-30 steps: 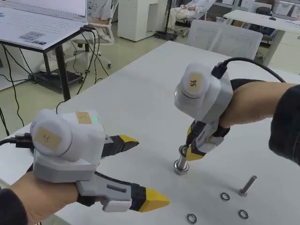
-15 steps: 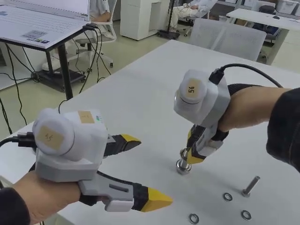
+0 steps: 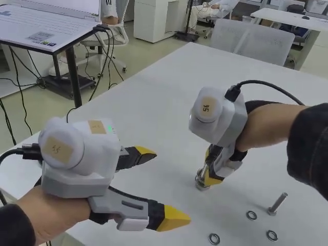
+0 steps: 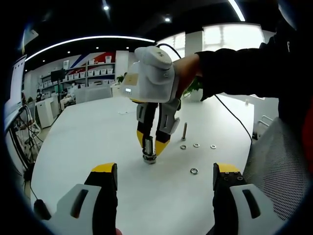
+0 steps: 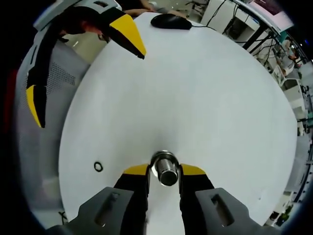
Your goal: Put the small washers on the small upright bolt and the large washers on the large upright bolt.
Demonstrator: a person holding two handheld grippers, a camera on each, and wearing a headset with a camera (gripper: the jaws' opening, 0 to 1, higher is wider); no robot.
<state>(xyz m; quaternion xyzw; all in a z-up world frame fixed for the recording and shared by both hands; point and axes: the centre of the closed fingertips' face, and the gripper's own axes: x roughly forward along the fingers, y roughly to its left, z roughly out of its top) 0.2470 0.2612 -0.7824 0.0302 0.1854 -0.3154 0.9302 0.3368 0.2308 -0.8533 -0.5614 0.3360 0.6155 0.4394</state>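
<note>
While the large bolt (image 3: 201, 181) stands upright on the white surface (image 3: 164, 97), the right tool (image 3: 209, 179) comes down on it from above. Its two yellow-tipped jaws are drawn in close on either side of the shaft. In the right gripper view the bolt's round top (image 5: 166, 173) sits squarely between the pads of that tool (image 5: 165, 171), and they appear to touch it with no gap showing. The left gripper view shows the same hold from the front. There the right tool (image 4: 152, 147) straddles the upper part of the large bolt (image 4: 148, 156), and the bolt's wider base rests on the surface (image 4: 83, 137).

The left tool (image 3: 171, 186) hovers above the surface near the large bolt, on the person's left of it and closer to the person. Its jaws are spread wide and have nothing between them. In its own view the tool (image 4: 165, 167) points straight at the large bolt.

The small bolt (image 3: 277, 203) stands well off to the person's right of the large bolt. Several loose washers (image 3: 251, 215) lie flat around its foot, on the side away from the large bolt and nearer the person. The left gripper view shows the small bolt (image 4: 184, 131) just beyond the large bolt, with four washers (image 4: 196, 145) scattered near it. One of them lies apart from the rest. I cannot tell the washers' sizes.
</note>
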